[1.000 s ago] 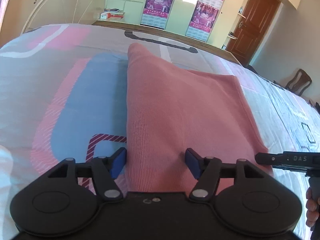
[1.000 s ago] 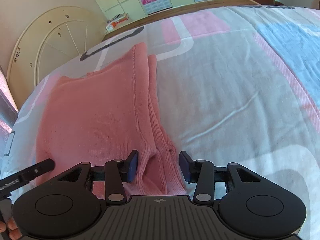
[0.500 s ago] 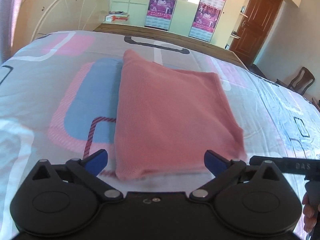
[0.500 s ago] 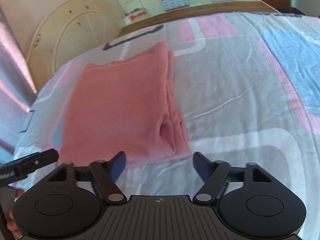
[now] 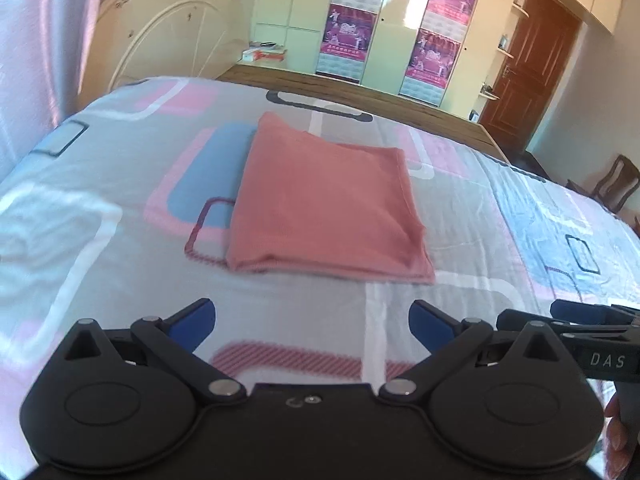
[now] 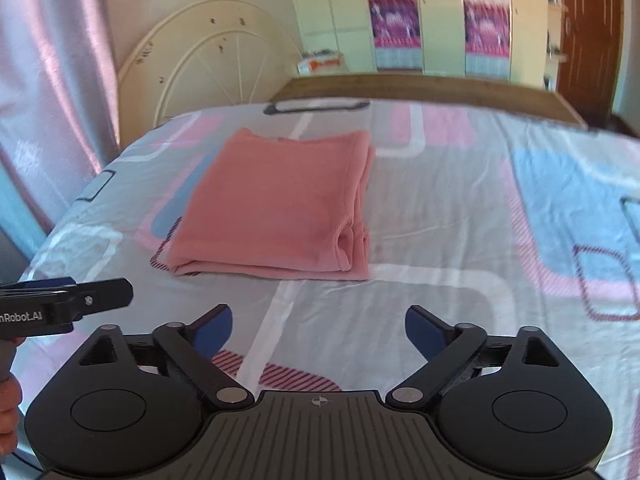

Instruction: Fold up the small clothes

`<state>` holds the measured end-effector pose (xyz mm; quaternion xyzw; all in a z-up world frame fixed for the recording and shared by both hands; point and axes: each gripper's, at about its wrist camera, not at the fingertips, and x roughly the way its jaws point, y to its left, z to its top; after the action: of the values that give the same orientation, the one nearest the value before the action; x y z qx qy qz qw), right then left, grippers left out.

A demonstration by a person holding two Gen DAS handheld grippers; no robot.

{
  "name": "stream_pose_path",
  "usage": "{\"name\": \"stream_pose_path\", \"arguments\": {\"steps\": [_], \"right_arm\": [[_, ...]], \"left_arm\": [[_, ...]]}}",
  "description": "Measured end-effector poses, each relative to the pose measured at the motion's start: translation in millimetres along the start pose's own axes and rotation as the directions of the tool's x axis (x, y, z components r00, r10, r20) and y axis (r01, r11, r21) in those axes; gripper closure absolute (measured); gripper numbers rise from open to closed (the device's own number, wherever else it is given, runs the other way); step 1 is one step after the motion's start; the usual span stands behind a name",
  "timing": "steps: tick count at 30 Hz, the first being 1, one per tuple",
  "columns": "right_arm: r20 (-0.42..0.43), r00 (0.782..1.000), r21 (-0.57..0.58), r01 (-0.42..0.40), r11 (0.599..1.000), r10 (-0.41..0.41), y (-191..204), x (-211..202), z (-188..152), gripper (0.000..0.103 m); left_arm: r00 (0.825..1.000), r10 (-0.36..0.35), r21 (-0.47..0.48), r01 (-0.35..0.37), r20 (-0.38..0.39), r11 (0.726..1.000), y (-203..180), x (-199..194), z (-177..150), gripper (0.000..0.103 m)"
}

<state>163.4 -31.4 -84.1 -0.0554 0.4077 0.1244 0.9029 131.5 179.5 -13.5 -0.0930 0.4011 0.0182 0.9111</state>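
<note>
While both tongs (image 5: 312, 318) (image 6: 319, 330) gape wide & empty, folded pink garment (image 5: 326, 204) lies well ahead.

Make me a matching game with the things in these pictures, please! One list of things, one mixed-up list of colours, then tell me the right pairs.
Things:
1. folded garment
2. door
3. gripper pads
4. headboard

Colours:
A. cream
B. blue
C. salmon pink
D. reddish brown

Pairs: 1-C, 2-D, 3-B, 4-A
</note>
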Motion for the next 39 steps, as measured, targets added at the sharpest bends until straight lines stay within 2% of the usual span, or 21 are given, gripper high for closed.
{"name": "stream_pose_path", "arguments": {"steps": [3,6,8,13,18,24,39], "right_arm": [[0.032,0.999,-0.047,-0.001,0.999,0.002,9.5,-22.6,-12.0,0.008],[0.054,0.998,-0.077,-0.008,0.997,0.013,18.0,-46.0,-27.7,0.007],[0.069,0.997,-0.086,-0.011,0.996,0.017,22.0,-59.8,-36.6,0.006],[0.124,0.992,-0.097,-0.013,0.995,0.025,29.0,-98.2,-57.1,0.001],[0.164,0.986,-0.127,0.012,0.992,0.009,39.1,-123.6,-74.2,0.001],[0.192,0.981,-0.091,-0.019,0.996,0.037,39.3,-145.8,-89.4,0.001],[0.265,0.964,-0.031,0.004,1.000,0.004,35.5,-182.1,-102.3,0.001]], "left_arm": [[0.999,0.007,-0.007,-0.007,0.046,1.000,-6.4,-24.7,-16.6,0.000],[0.998,0.024,-0.034,-0.022,0.060,0.999,-11.3,-44.3,-28.7,0.001],[0.998,0.024,-0.019,-0.023,0.066,1.000,-14.4,-56.2,-34.5,0.001],[0.991,0.090,0.003,-0.091,0.094,0.996,-20.1,-81.7,-52.3,0.001],[0.978,0.176,0.059,-0.184,0.115,0.981,-29.6,-104.9,-61.3,0.001],[0.980,0.173,0.039,-0.178,0.101,0.983,-31.5,-129.1,-63.1,0.001],[0.973,0.195,0.072,-0.204,0.125,0.976,-54.2,-153.7,-74.2,0.001]]}}
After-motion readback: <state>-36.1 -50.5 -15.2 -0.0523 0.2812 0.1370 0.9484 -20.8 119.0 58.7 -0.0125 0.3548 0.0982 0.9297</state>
